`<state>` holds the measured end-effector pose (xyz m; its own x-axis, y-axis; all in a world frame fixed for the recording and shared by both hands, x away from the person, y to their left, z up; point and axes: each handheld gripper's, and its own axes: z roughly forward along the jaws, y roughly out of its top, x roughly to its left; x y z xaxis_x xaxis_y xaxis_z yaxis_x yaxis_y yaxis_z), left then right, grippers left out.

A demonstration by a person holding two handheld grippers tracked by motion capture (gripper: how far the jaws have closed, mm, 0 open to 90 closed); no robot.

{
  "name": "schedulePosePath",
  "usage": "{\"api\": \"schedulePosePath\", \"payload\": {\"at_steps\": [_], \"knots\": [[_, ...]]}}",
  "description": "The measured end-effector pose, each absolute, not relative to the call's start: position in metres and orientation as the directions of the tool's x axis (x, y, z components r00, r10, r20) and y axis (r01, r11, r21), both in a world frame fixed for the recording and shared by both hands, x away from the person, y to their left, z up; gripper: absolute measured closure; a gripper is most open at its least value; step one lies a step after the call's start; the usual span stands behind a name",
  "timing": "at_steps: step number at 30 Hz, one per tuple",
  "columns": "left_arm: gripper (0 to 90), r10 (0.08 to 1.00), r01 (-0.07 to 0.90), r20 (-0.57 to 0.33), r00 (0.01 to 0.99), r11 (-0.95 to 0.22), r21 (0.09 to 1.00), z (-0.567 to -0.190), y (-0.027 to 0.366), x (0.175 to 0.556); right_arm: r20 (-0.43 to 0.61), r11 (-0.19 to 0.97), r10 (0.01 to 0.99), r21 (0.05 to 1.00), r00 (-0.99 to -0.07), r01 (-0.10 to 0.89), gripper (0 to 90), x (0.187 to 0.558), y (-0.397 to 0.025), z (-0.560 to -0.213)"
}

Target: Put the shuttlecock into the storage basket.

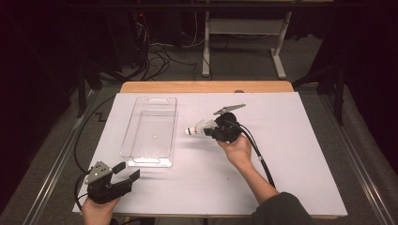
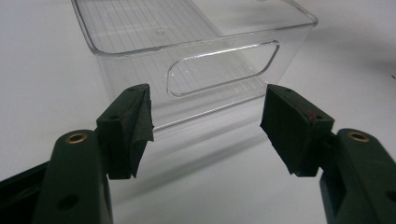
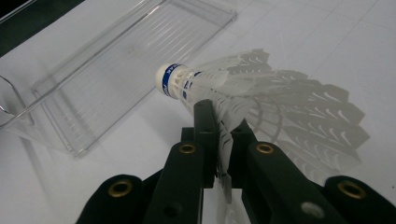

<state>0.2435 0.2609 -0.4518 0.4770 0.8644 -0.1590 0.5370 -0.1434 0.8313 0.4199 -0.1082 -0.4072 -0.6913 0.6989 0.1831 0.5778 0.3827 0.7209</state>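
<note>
Right gripper (image 1: 212,129) raised above the white counter (image 1: 291,154), just right of the clear plastic bin (image 1: 152,129); jaws pinched tight on the feathered skirt of a white shuttlecock (image 3: 219,93), cork tip with its blue band pointing toward the bin, clear of the surface; shuttlecock (image 1: 197,128) held roughly level, near the bin's right wall but not touching it; left gripper (image 1: 126,172) low at the near left corner of the counter, jaws spread wide and holding nothing, aimed at the bin's near end wall (image 2: 219,70) with its oval handle cut-out, close to it but apart.
</note>
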Motion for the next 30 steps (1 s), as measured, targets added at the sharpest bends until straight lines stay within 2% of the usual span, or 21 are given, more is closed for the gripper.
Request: {"api": "schedulePosePath", "payload": {"at_steps": [30], "knots": [[34.6, 0.865, 0.537, -0.155, 0.478, -0.148, 0.831, -0.452, 0.262, 0.243, 0.184, 0.398, 0.646, 0.747, -0.741, 0.533, 88.3, 0.419, -0.083, -0.382]]}}
